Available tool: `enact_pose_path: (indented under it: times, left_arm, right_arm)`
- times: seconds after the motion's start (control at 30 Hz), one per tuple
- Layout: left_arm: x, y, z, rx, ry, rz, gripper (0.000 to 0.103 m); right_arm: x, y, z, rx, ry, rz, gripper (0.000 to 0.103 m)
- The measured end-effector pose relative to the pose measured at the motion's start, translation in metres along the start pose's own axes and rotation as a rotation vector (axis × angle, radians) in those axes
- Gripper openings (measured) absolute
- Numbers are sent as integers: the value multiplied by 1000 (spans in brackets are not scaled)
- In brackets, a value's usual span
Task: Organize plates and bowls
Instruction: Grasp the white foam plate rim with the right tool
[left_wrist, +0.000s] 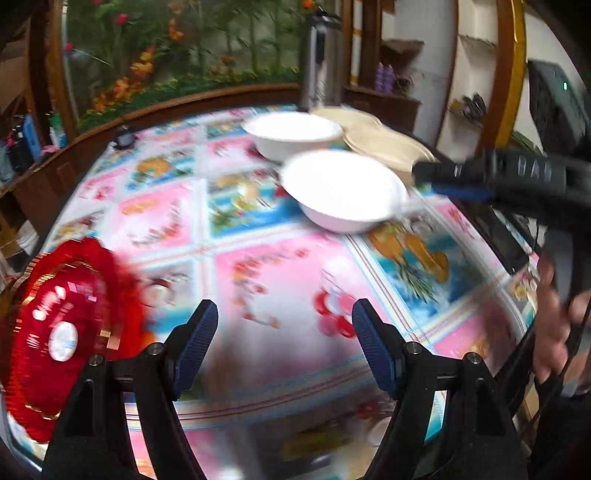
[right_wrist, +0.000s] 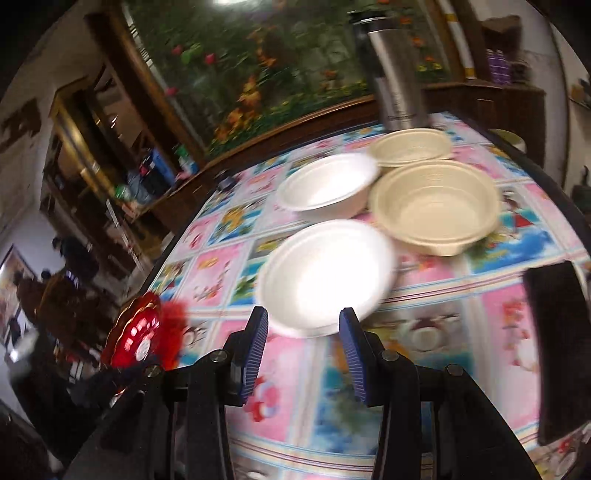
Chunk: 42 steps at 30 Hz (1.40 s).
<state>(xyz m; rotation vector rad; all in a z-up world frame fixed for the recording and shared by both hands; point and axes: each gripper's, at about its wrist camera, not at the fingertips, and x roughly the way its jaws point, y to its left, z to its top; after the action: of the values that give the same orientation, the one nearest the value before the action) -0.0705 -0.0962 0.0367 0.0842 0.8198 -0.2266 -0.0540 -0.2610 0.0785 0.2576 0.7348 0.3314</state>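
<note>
Bowls: two white (right_wrist: 325, 273) (right_wrist: 327, 182), two cream (right_wrist: 436, 205) (right_wrist: 410, 147), we see clustered far on the floral-cloth bench (left_wrist: 280, 280); red plate (left_wrist: 59, 332) at left edge. Both tools, left tool (left_wrist: 284, 341) and right tool (right_wrist: 304, 349), released, empty. Planter wall behind.

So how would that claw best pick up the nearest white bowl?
Probably by its rim. The nearest white bowl sits upright, mouth up, its near edge just ahead of the right claw. Coming from that near side, one finger inside the wall and one outside should pinch the thin lip.
</note>
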Motion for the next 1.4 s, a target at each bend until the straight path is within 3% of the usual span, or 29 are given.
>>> enact_pose_path:
  times: [0.23,0.57,0.7,0.87,0.9,0.93,1.0,1.13,1.4]
  left_arm:
    - [13,-11,4,1,32,-25,75]
    - [33,21,71,-179,22,-134,75]
    - [51,29,89,-218,25,-107,75]
    - [81,31,97,-238,74,-137,75]
    - [87,29,96,-232,80,-138,70]
    - [91,28,96,-230,85,-141,51]
    - [99,26,94,-242,104,-164,29]
    - [98,19,91,-211,94,-123,26]
    - [83,10,80,-140,92,-39,26]
  right_arm:
    - [9,-38,5,97,22,-23,44]
    - [39,-54,28,151,8,-58,44]
    - [52,-52,25,122,18,-59,39]
    - [69,-58,19,125,58,-37,25]
    - [71,-57,18,117,65,-37,14]
    - [72,-56,18,105,68,-44,12]
    - [72,-55,17,96,57,-29,11]
    - [67,-44,16,43,27,-48,10]
    - [62,-32,15,6,25,54,9]
